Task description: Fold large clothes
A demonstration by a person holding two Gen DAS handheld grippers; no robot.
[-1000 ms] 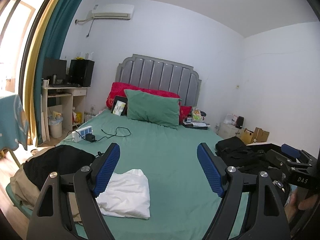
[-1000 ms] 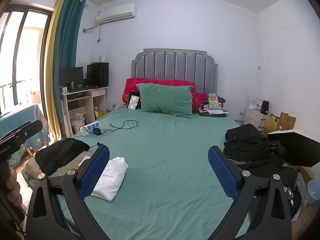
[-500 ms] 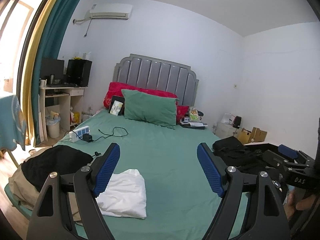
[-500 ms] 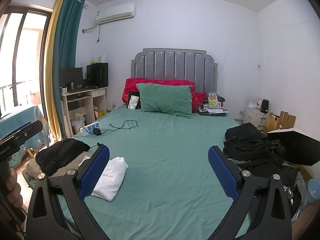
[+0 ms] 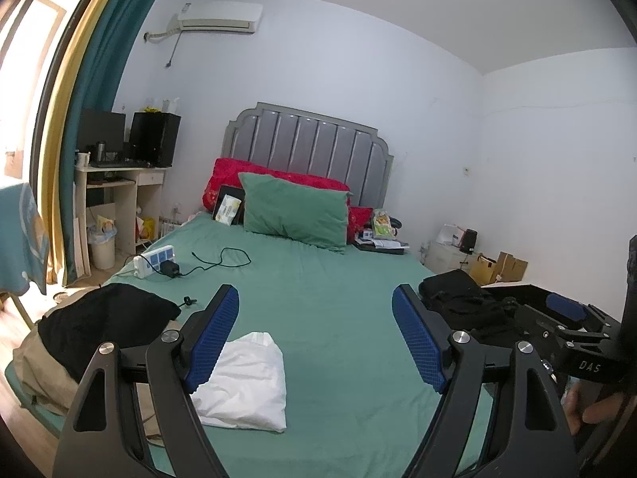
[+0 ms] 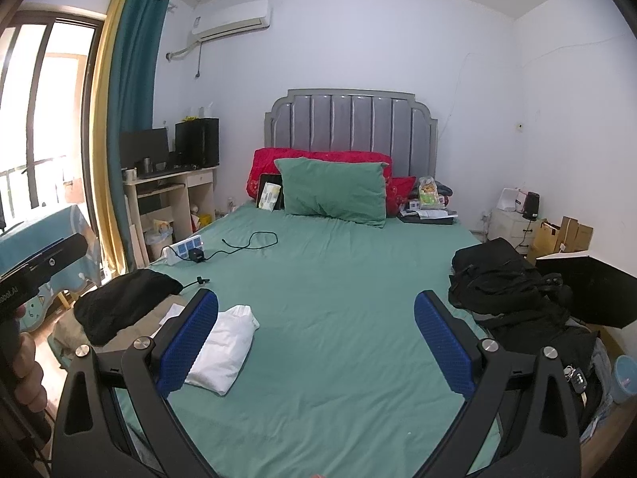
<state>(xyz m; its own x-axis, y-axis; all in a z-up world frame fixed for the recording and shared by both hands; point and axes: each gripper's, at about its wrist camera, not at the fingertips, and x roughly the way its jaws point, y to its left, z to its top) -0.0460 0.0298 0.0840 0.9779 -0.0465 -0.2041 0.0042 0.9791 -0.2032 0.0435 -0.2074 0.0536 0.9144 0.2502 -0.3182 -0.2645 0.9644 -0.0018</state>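
Left wrist: left tool wide open, empty.

home bedroom, green-sheeted bed, padded grey headboard, pillows, curtains, wall air conditioner

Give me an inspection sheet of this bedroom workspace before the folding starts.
Surface: bed, green sheet, middle bare.
Job's things: folded white garment near the left edge; black garment over beige cloth; black clothes pile on the right edge.
Clutter: green pillow, red pillows, tablet, papers by the headboard.
Grippers: left gripper and right gripper open, holding nothing.
Cables: power strip with black cable on the sheet.
Surroundings: desk, curtain, air conditioner.
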